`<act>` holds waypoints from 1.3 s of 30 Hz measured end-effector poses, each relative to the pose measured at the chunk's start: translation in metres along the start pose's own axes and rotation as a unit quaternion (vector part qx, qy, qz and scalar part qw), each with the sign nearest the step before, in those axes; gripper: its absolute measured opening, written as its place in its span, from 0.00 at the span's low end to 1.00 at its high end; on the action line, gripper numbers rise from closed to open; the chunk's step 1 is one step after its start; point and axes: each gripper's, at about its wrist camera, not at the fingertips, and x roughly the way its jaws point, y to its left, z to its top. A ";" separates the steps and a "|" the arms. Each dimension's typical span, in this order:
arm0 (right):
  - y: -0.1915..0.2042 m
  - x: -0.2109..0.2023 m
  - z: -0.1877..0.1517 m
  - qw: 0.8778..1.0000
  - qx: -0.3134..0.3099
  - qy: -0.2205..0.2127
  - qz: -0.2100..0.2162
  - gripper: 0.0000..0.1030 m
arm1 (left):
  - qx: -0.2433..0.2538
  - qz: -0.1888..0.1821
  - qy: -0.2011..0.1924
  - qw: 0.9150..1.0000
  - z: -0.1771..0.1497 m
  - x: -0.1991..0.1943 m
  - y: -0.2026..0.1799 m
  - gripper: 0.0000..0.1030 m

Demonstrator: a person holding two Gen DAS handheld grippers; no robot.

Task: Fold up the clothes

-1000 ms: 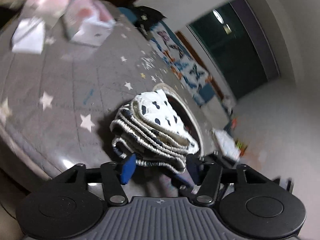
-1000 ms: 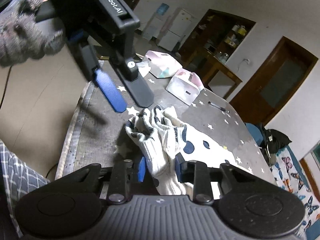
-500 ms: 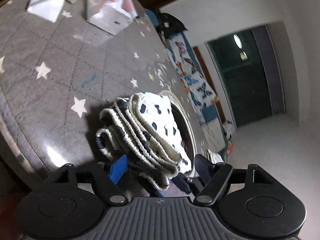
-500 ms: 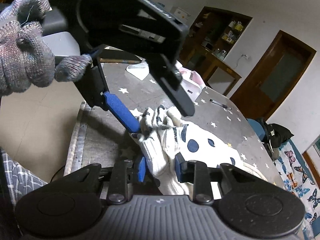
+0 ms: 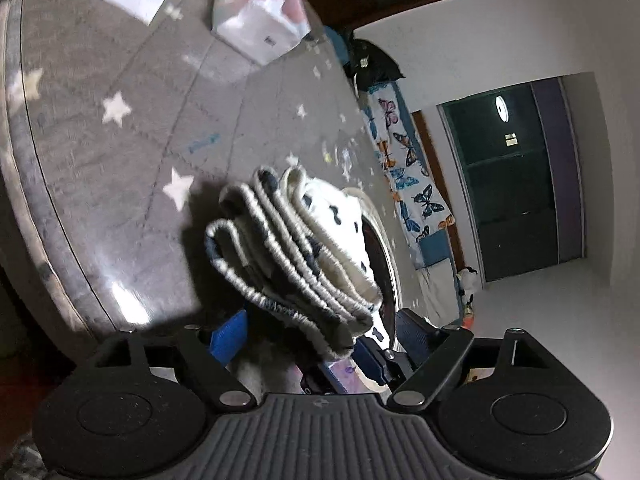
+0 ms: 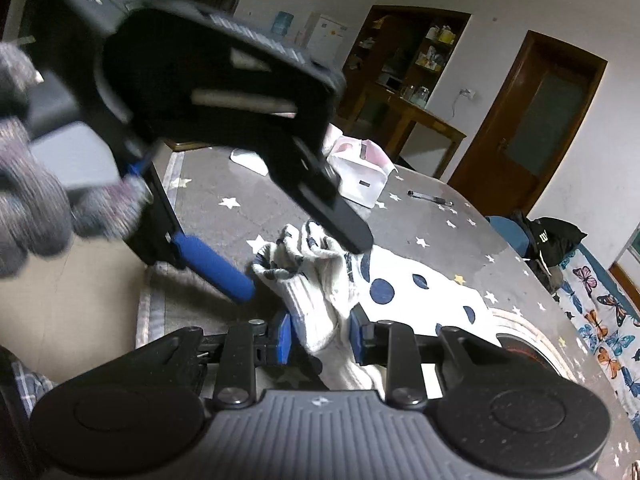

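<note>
Two claws work a bunched spotted cloth at the near edge of a star-patterned surface.

The right claw [image 6: 320,336] is clenched on a white ribbed bunch of the cloth [image 6: 404,284], its blue pads pressing the fabric from both sides; beyond it the cloth spreads flat, white with dark blue dots, over the grey surface [image 6: 448,216]. The left claw [image 5: 320,330], held by a hand [image 6: 28,216] in a grey knit glove, stands released, its fingers [image 6: 216,268] spread to either side of the gathered folds; in its own view the stacked ribbed folds rise between the fingers, and I cannot tell whether either pad touches them. Farther back on the surface lie two white and pink bags [image 6: 360,176], a white sheet [image 6: 250,158] and a pen [image 6: 430,198].
</note>
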 end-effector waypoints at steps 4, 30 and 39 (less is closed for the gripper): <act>0.009 -0.001 0.000 1.000 -0.013 -0.003 0.001 0.27 | -0.007 0.001 -0.012 1.000 0.006 0.005 0.000 0.81; 0.020 -0.006 -0.008 0.997 -0.052 -0.015 0.047 0.30 | 0.053 0.075 0.018 0.996 0.031 0.034 0.004 0.33; -0.016 -0.018 -0.009 0.996 0.030 -0.019 0.081 0.34 | 0.115 0.094 0.005 0.989 0.034 0.030 -0.001 0.31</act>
